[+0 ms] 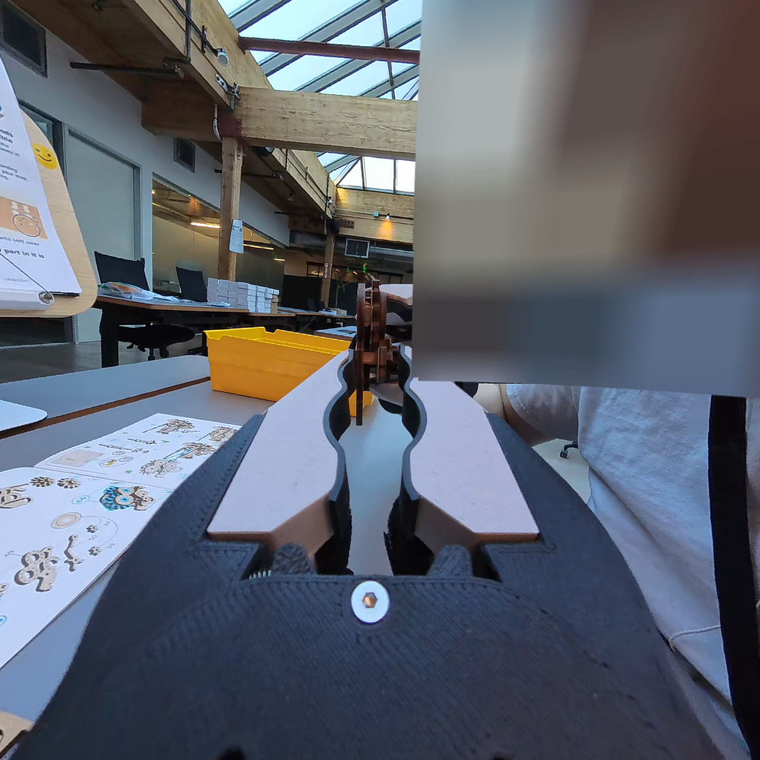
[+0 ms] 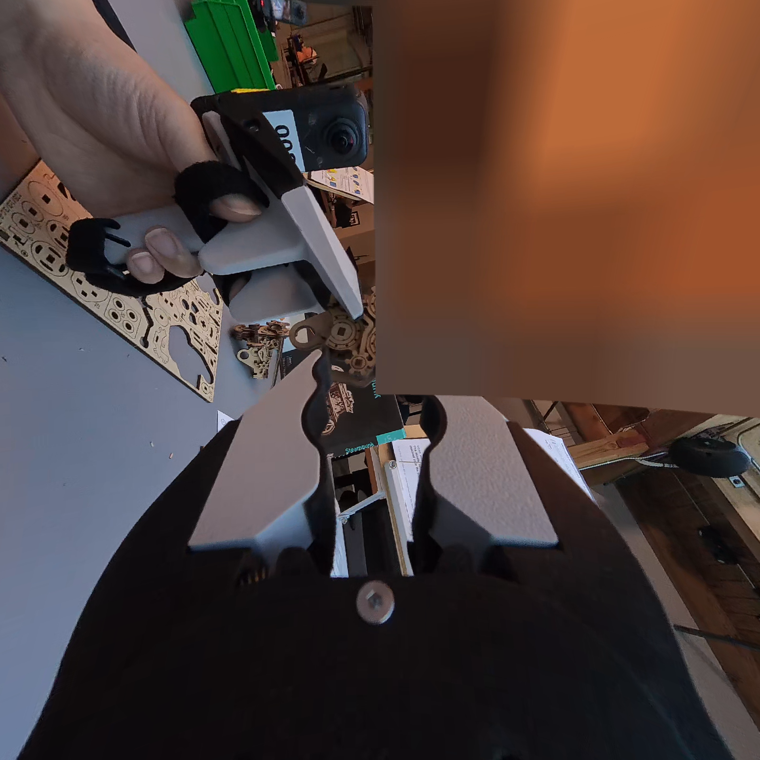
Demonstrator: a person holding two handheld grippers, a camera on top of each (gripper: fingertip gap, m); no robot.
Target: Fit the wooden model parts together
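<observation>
A brown wooden gear model [image 1: 370,325] stands upright between the tips of my left gripper [image 1: 376,362], which is shut on it above the grey table [image 1: 123,382]. In the right wrist view the same model [image 2: 349,341] hangs in the left gripper [image 2: 341,314], held by a hand [image 2: 103,123]. My right gripper [image 2: 366,370] has its jaws apart on either side of the model. Its left fingertip [image 2: 318,360] touches the model's edge. Its right fingertip is hidden by a blur patch, so its grip is unclear. Its pads show behind the model in the left wrist view [image 1: 397,294].
A small wooden sub-assembly [image 2: 259,345] and a punched wooden parts sheet [image 2: 123,296] lie on the table, with a black box [image 2: 357,419] beyond. An instruction booklet [image 1: 94,506], a yellow bin [image 1: 263,362] and a clipboard stand [image 1: 33,205] are at left. A green bin [image 2: 230,45] stands farther off. A person's torso [image 1: 637,493] is at right. The tips of both grippers are at nearly the same place.
</observation>
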